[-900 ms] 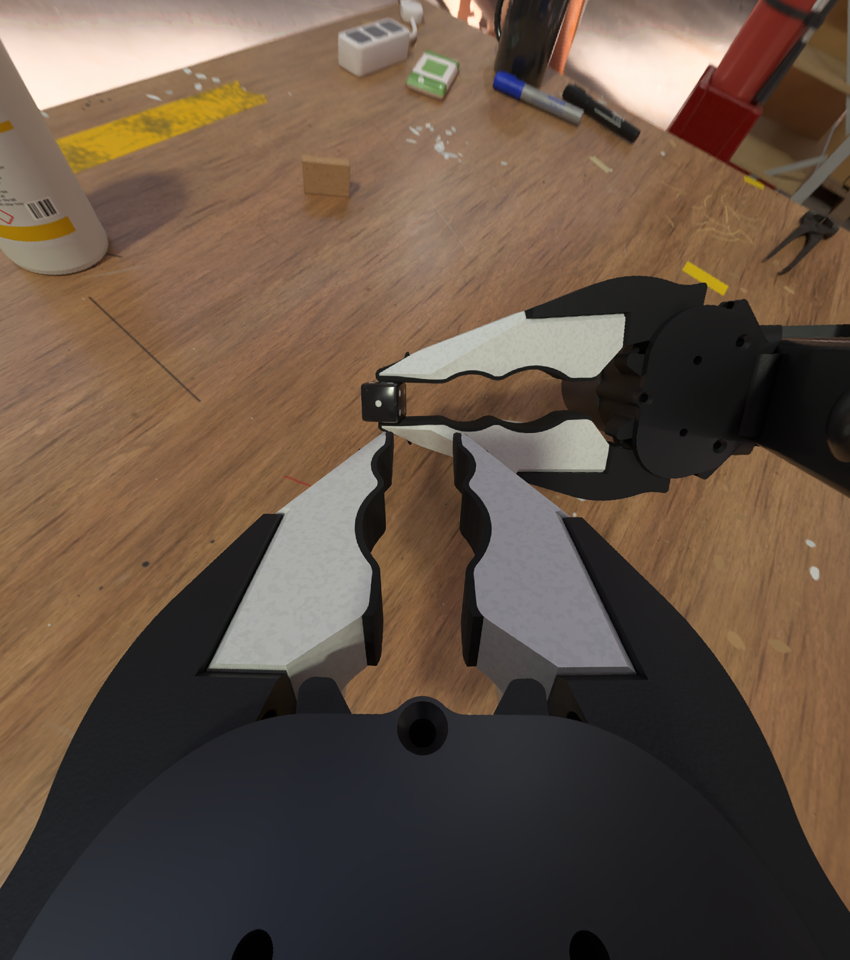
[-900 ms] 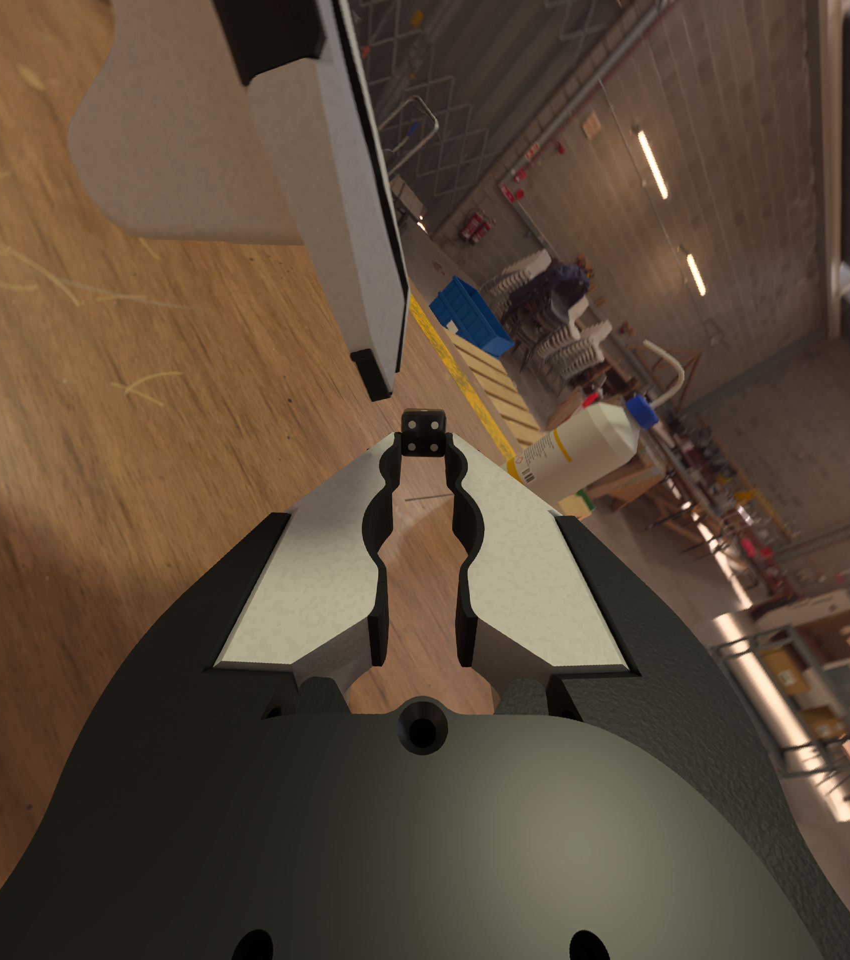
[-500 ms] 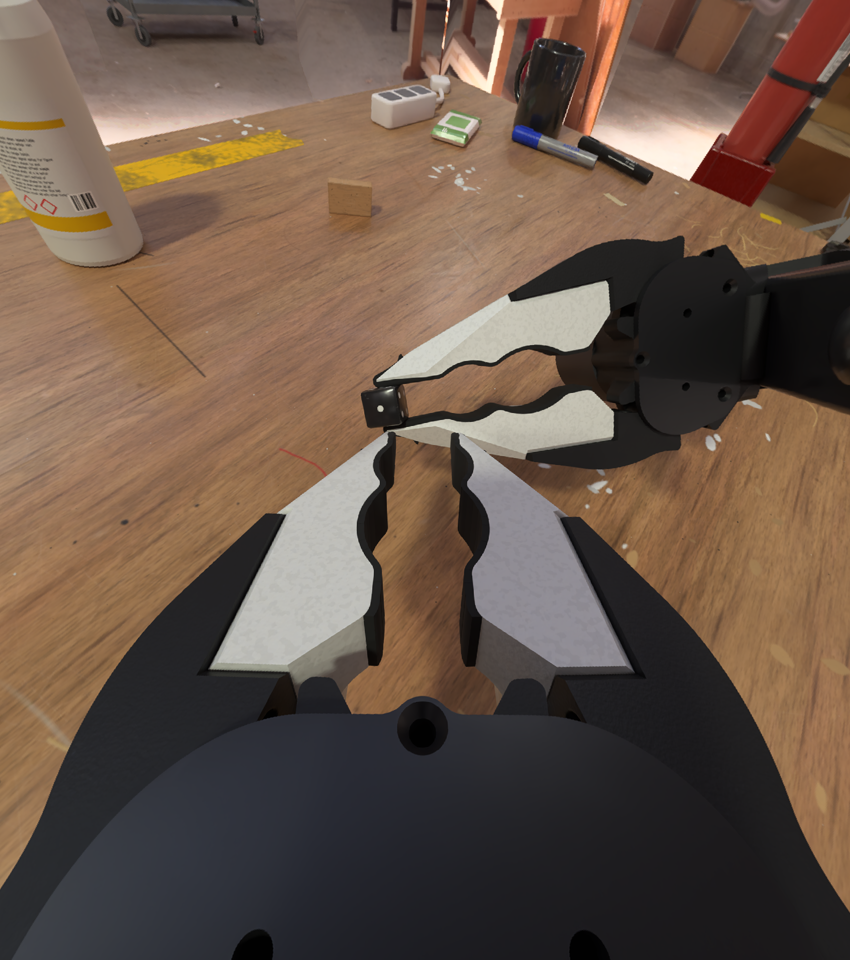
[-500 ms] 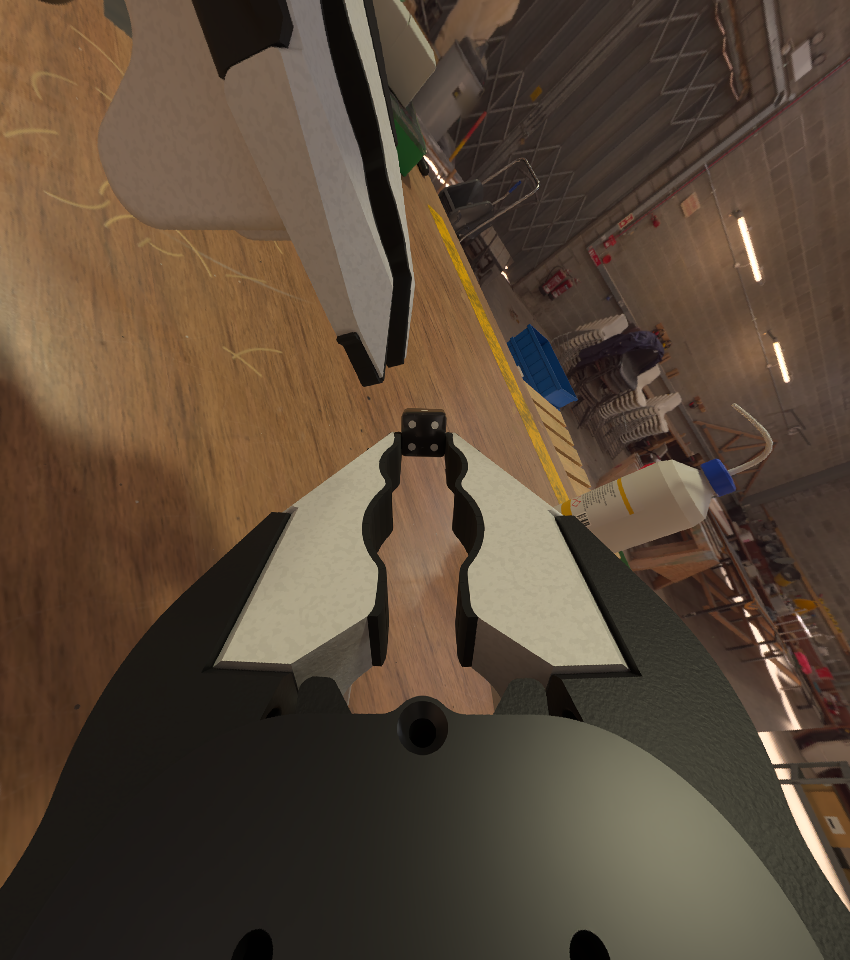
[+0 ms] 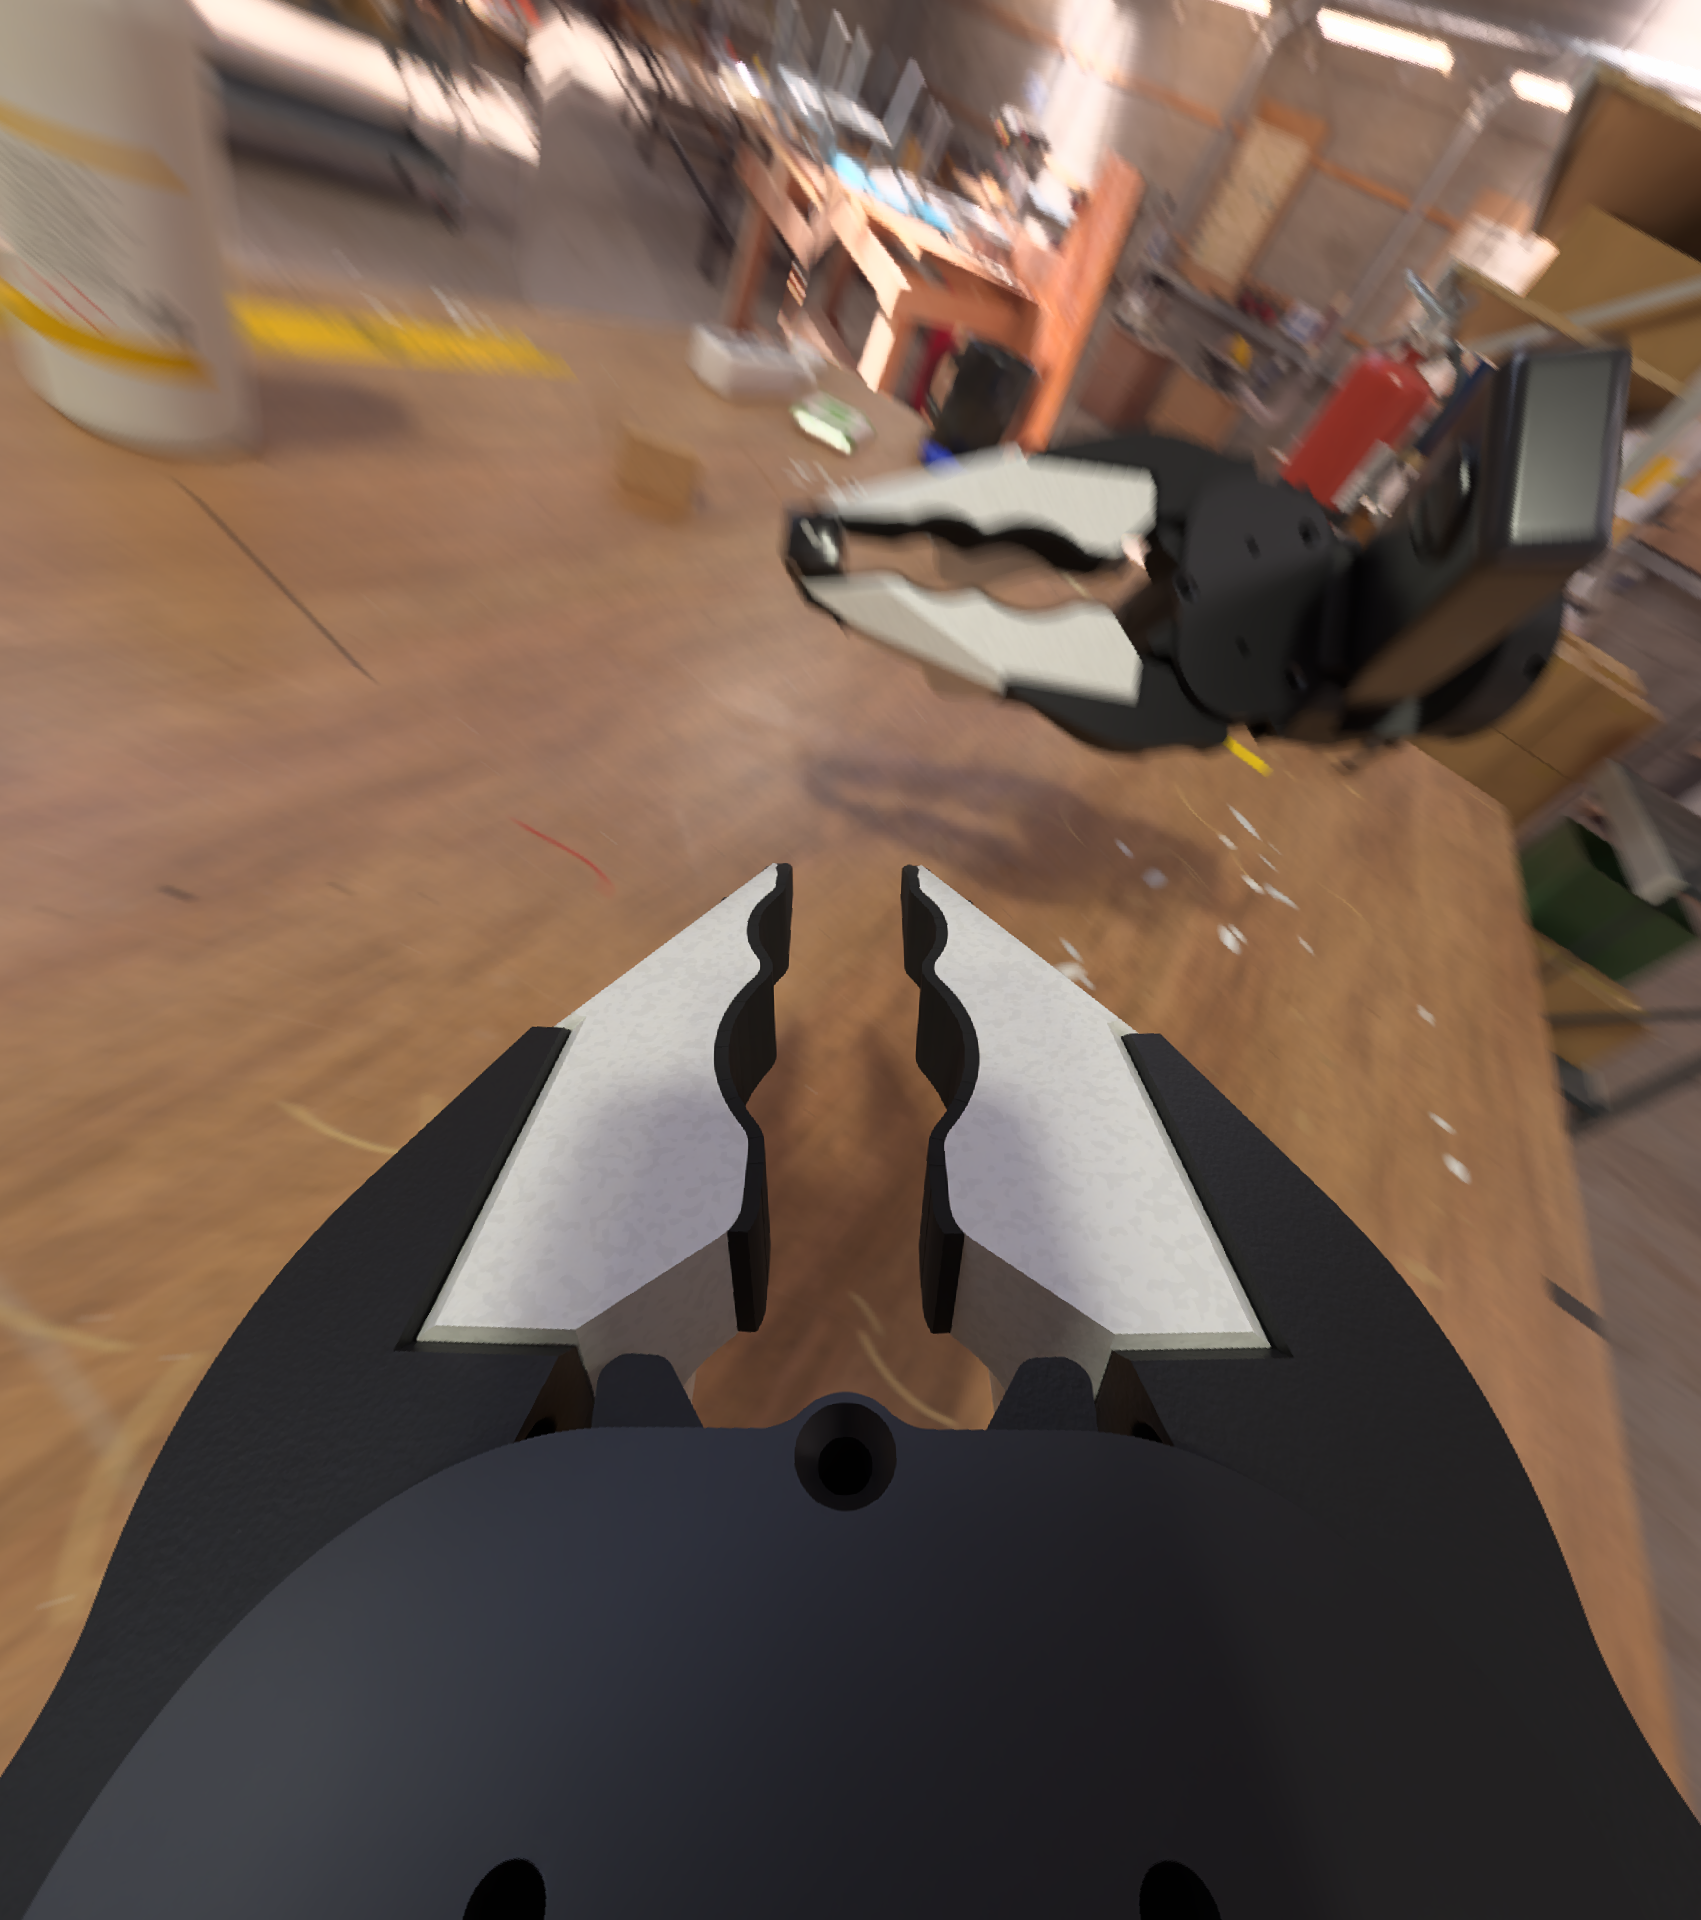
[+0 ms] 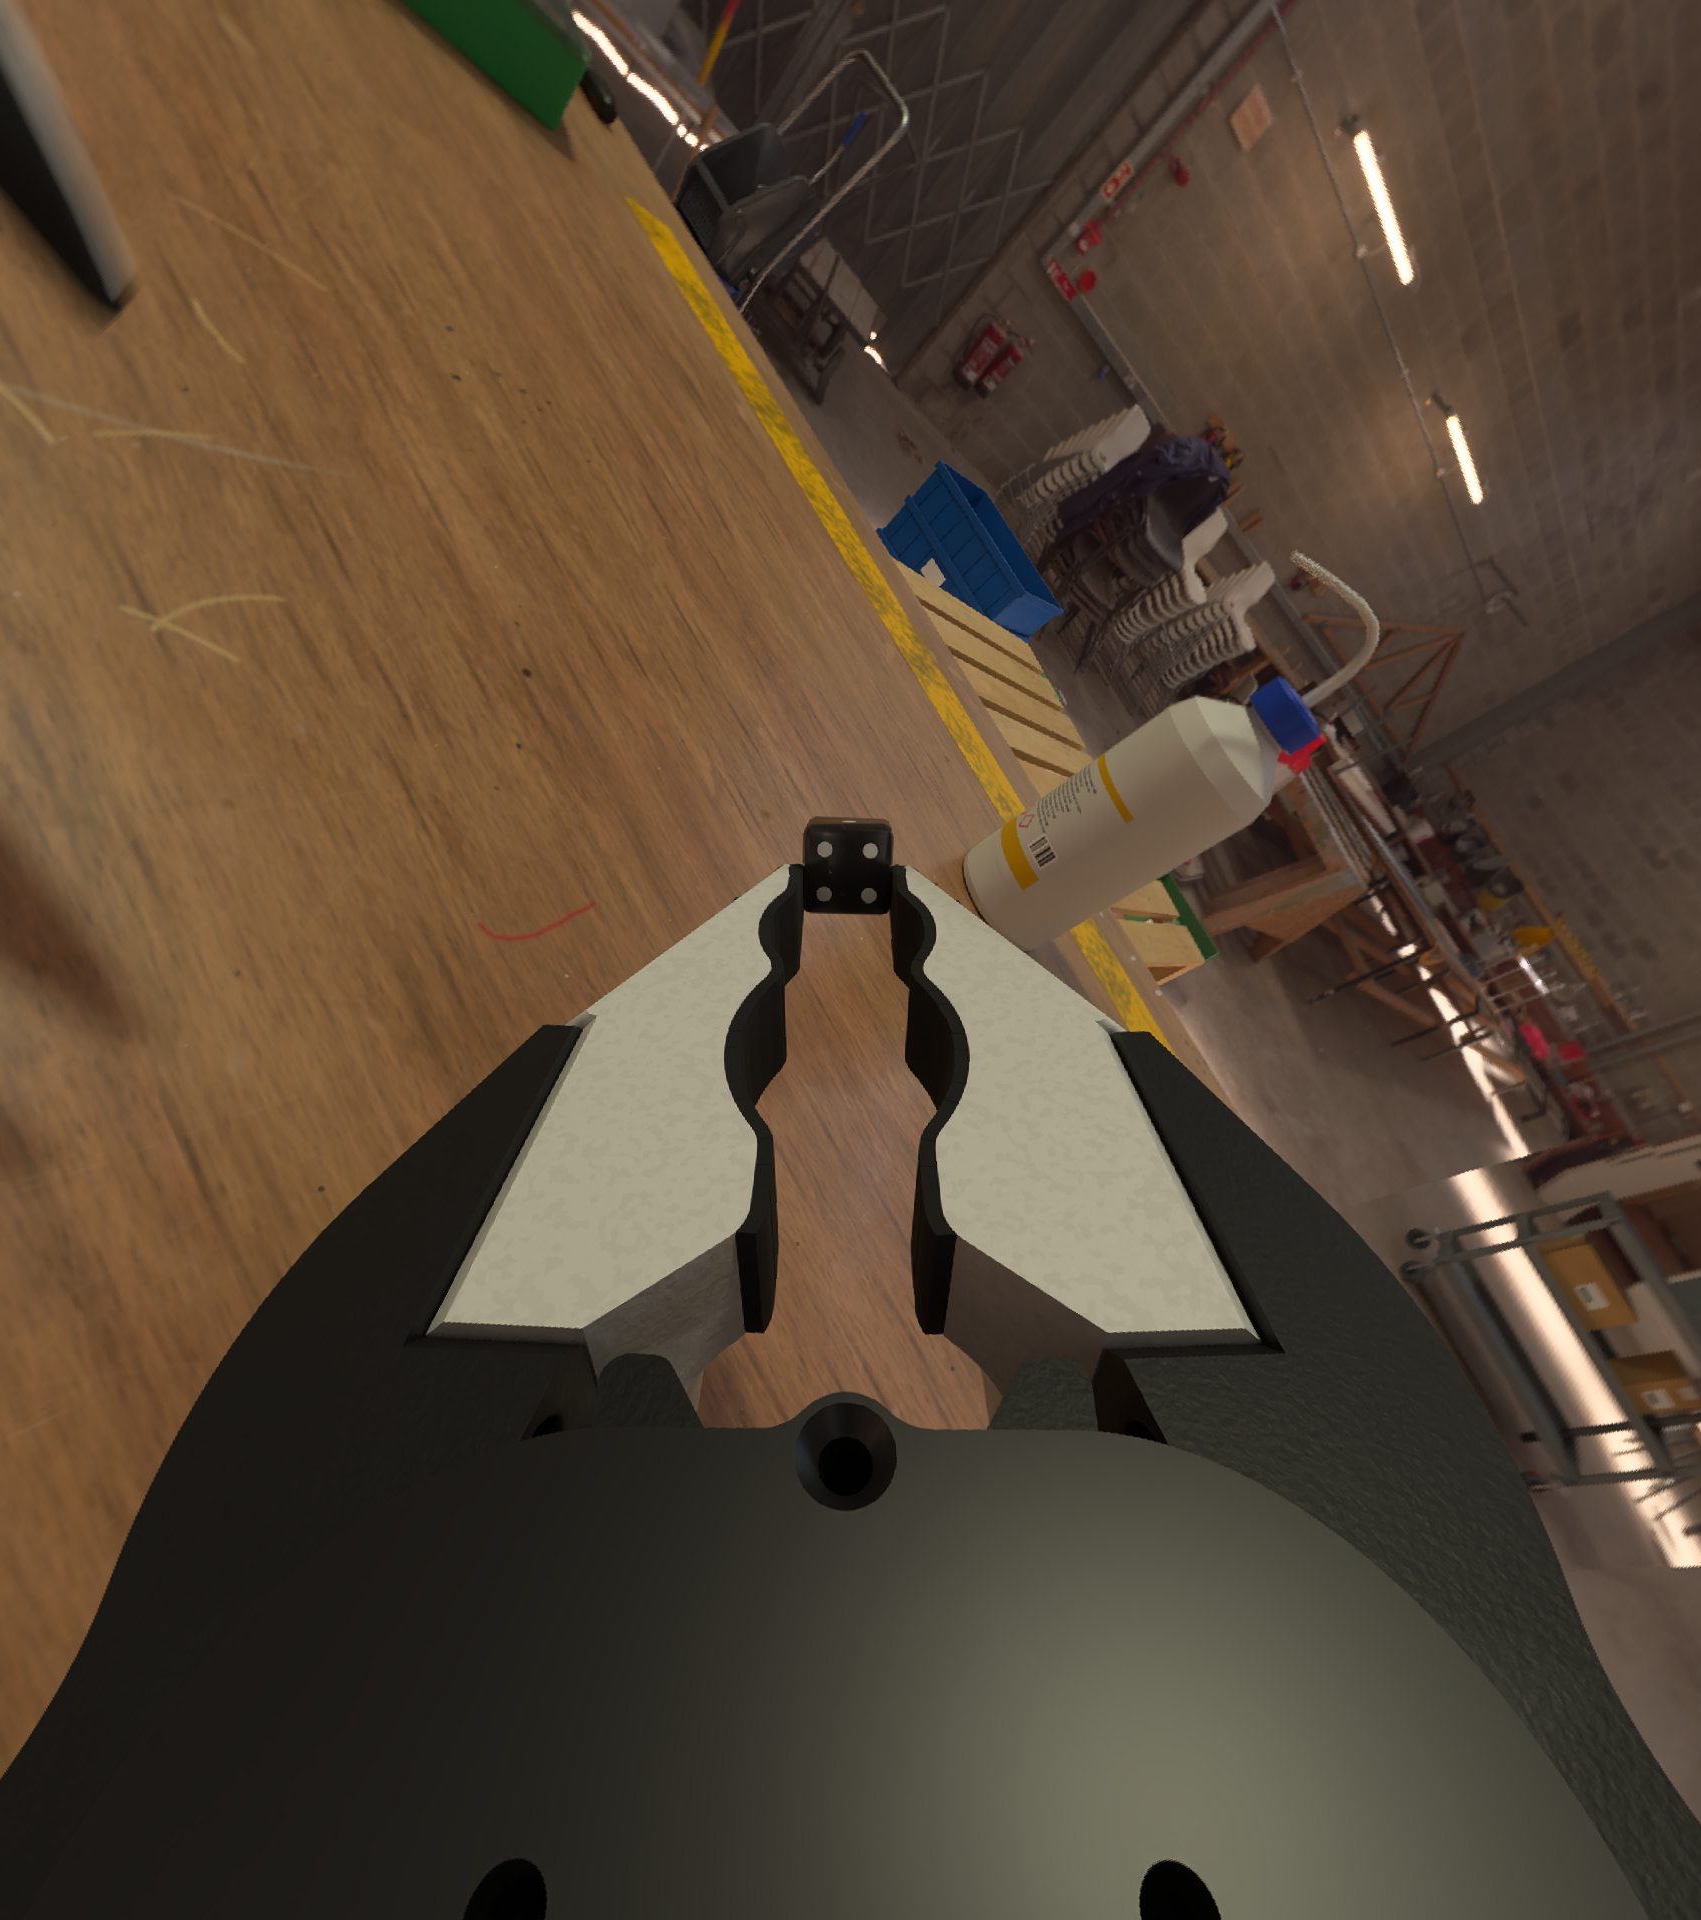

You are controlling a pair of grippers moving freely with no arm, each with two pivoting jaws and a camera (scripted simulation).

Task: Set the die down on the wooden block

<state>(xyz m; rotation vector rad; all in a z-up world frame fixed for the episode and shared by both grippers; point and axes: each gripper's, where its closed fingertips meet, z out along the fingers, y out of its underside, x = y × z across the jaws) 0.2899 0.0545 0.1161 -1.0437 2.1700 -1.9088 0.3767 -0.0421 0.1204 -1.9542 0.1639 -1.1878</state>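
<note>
Black die (image 6: 847, 867) sits clamped in right tongs (image 6: 846, 883) above bare tabletop (image 6: 358, 623); left tongs (image 5: 846, 883) gape empty.

Bare bench (image 5: 410, 831) lies open between the right hand-held gripper (image 5: 815, 561) and the wooden block (image 5: 659, 473); the white bottle (image 5: 98, 260) stands well off left.

Left gripper (image 5: 846, 873) parted — right gripper (image 6: 847, 883) clamped.
</note>
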